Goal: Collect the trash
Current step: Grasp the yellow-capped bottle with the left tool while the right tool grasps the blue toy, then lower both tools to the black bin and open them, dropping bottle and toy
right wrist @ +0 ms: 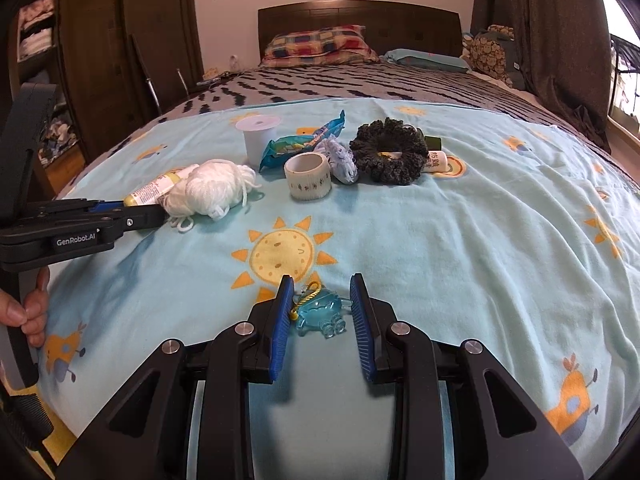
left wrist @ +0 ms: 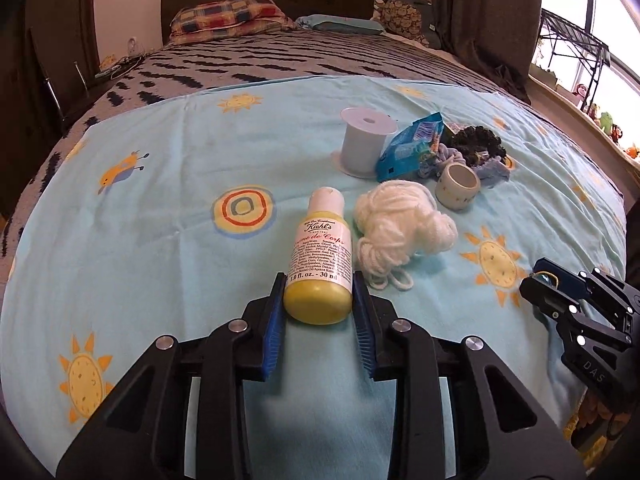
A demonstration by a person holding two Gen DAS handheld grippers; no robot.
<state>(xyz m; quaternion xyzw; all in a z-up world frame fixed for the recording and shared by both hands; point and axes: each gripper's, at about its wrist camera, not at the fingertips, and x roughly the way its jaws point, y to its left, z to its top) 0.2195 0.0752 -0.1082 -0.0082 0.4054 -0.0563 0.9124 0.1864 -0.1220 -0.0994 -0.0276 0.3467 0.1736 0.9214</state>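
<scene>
left wrist view: the left gripper [left wrist: 319,294] has its blue pads closed against the lower body of a small yellow lotion bottle [left wrist: 320,268] that lies flat on the sun-print blanket [left wrist: 160,200], white cap pointing away toward the headboard, a ball of white yarn [left wrist: 400,224] just beside it on the right; the bottle looks light and stiff, its plastic probably smooth and a little slippery, so a hold across the round lower body, as here, seems sounder than one near the narrow cap; the base sits between the fingertips, most of the label ahead of them; right wrist view: the right gripper [right wrist: 322,308] holds a clear blue trinket [right wrist: 320,314] with a yellow cord between its pads, low over the blanket; it seems hard, light and perhaps brittle, best pinched across its body; farther up lie a blue wrapper [right wrist: 298,144], a tape roll [right wrist: 308,176] and a dark scrunchie [right wrist: 390,152], close together.
</scene>
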